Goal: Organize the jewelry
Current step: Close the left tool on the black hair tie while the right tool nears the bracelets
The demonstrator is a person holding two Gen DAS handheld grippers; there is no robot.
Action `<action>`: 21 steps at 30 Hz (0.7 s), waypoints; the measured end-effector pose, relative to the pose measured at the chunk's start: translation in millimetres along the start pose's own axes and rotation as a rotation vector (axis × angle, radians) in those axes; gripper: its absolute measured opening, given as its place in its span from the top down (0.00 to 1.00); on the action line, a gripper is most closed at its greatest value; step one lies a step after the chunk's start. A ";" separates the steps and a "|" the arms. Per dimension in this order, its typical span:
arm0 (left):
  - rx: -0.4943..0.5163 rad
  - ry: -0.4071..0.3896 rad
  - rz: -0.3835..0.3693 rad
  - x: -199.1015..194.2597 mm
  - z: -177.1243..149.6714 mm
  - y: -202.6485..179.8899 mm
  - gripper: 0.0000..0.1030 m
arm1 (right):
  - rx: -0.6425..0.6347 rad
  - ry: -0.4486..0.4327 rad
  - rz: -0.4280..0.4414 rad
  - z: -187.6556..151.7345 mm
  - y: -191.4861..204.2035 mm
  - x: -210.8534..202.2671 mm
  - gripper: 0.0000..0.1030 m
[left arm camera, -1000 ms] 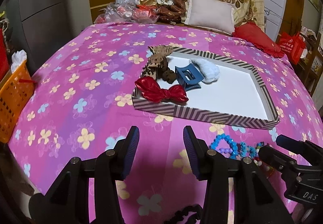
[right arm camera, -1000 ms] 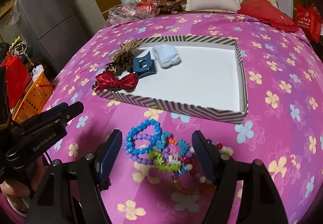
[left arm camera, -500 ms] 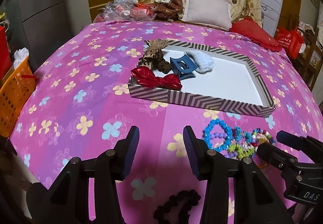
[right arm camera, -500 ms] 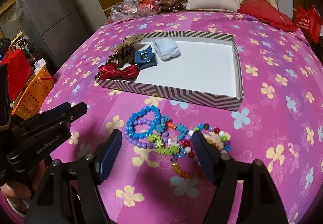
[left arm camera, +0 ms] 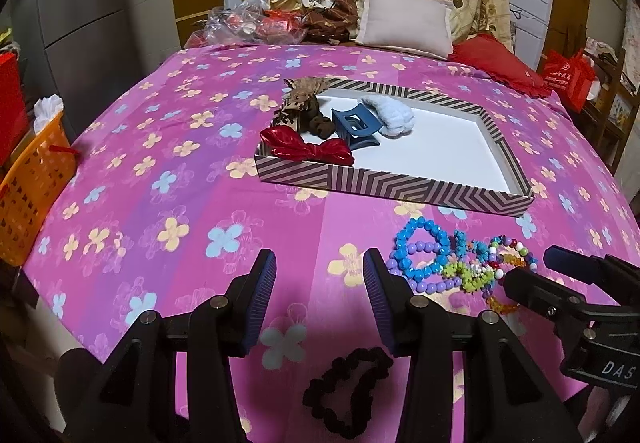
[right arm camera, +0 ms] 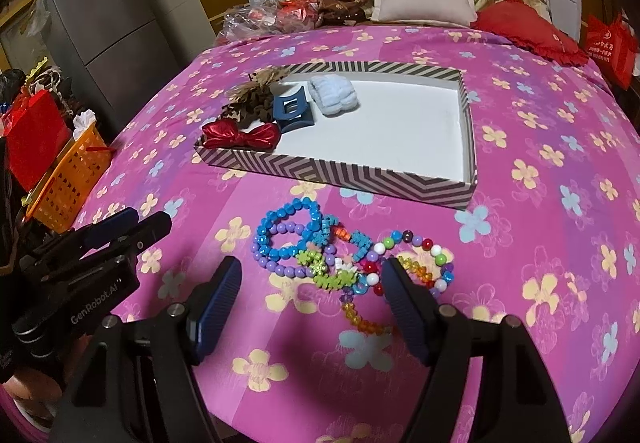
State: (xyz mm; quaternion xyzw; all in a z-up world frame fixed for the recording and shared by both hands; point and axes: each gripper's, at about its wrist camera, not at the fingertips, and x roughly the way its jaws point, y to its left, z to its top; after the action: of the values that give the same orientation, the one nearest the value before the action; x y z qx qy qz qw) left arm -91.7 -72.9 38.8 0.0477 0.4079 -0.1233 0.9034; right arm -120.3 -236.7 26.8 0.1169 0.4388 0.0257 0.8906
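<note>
A striped shallow box (left arm camera: pixel 384 183) (right arm camera: pixel 340 173) lies on the pink flowered bedspread. In it are a red bow (left arm camera: pixel 306 149) (right arm camera: pixel 240 134), a blue claw clip (left arm camera: pixel 354 125) (right arm camera: pixel 291 109), a light blue scrunchie (left arm camera: pixel 390 115) (right arm camera: pixel 334 95) and brown leopard hair pieces (left arm camera: pixel 300 103) (right arm camera: pixel 250 99). A pile of bead bracelets (left arm camera: pixel 452 259) (right arm camera: pixel 340 251) lies in front of the box. A black scrunchie (left arm camera: pixel 344 391) lies below my left gripper (left arm camera: pixel 320 283), which is open and empty. My right gripper (right arm camera: pixel 312 291) is open, hovering just before the beads.
An orange basket (left arm camera: pixel 28 195) (right arm camera: pixel 68 179) stands off the bed's left edge. Pillows (left arm camera: pixel 404 19), bedding and plastic bags (left arm camera: pixel 248 23) pile up at the bed's far end. A grey fridge (right arm camera: pixel 100 27) stands at the left. A red bag (left arm camera: pixel 568 79) sits far right.
Both grippers have drawn back toward the near edge of the bed. The box and beads look farther away, and the black scrunchie has come into the left wrist view.
</note>
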 end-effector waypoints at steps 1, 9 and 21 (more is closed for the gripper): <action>0.000 0.000 0.000 -0.2 -0.3 0.0 0.53 | 0.000 0.000 -0.001 -0.2 0.1 -0.2 0.27; 0.004 0.000 -0.006 -10.2 -10.4 -0.7 0.53 | -0.004 -0.005 -0.005 -4.0 1.8 -5.7 0.26; -0.021 0.040 -0.049 -12.9 -21.0 9.3 0.53 | -0.007 0.005 -0.011 -11.9 -3.5 -9.6 0.26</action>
State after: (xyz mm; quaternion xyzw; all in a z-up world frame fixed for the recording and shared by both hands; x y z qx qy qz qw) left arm -112.8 -57.6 34.4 0.0306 0.4282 -0.1401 0.8923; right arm -135.7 -239.3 26.4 0.1114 0.4416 0.0225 0.8900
